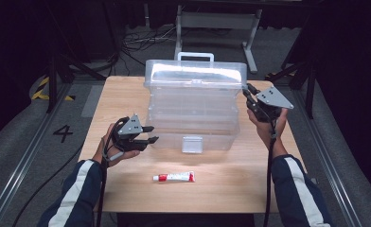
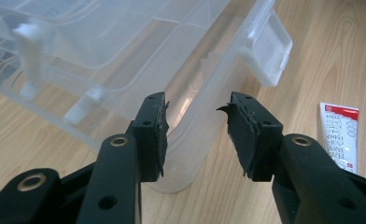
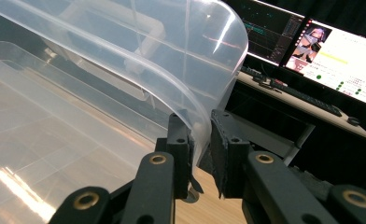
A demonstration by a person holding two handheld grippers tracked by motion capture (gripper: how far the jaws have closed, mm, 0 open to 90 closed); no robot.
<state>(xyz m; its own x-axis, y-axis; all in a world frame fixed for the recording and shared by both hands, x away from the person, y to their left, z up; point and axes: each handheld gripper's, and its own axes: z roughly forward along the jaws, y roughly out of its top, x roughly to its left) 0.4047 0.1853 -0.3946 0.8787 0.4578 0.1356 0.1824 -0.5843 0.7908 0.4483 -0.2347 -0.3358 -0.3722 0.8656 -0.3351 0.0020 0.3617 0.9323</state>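
Clear plastic storage box (image 1: 193, 106), tiered, with white carry handle (image 1: 196, 56) on top and white latch (image 1: 192, 144) at the front base. It stands mid-table on the wooden table (image 1: 122, 94), toward the far half.

Lid (image 1: 195, 73) of the box is clear, with a rounded corner at the box's right end. Right gripper (image 1: 248, 94) sits at that upper right corner. In the right gripper view the jaws are closed down on the lid's curved edge (image 3: 197, 116), which passes between them; the pads press the thin plastic from both sides. Lid appears tilted up off the tray below it, though how far cannot be told.

Left gripper (image 1: 150, 134) is at the box's lower left front corner, jaws spread, holding nothing. In the left gripper view the box's rounded bottom corner (image 2: 186, 154) lies between and just beyond the open jaws; whether either pad touches the wall cannot be told. Latch shows up and to the right there (image 2: 270, 51).

Small red-and-white tube (image 1: 174, 177) lies flat on the table, in front of the box and apart from it, between the two forearms. Its end is seen right of the left gripper's jaws (image 2: 340, 135).

Monitors (image 3: 330, 51) and a keyboard (image 3: 302, 93) on a desk beyond the table, seen past the right gripper.
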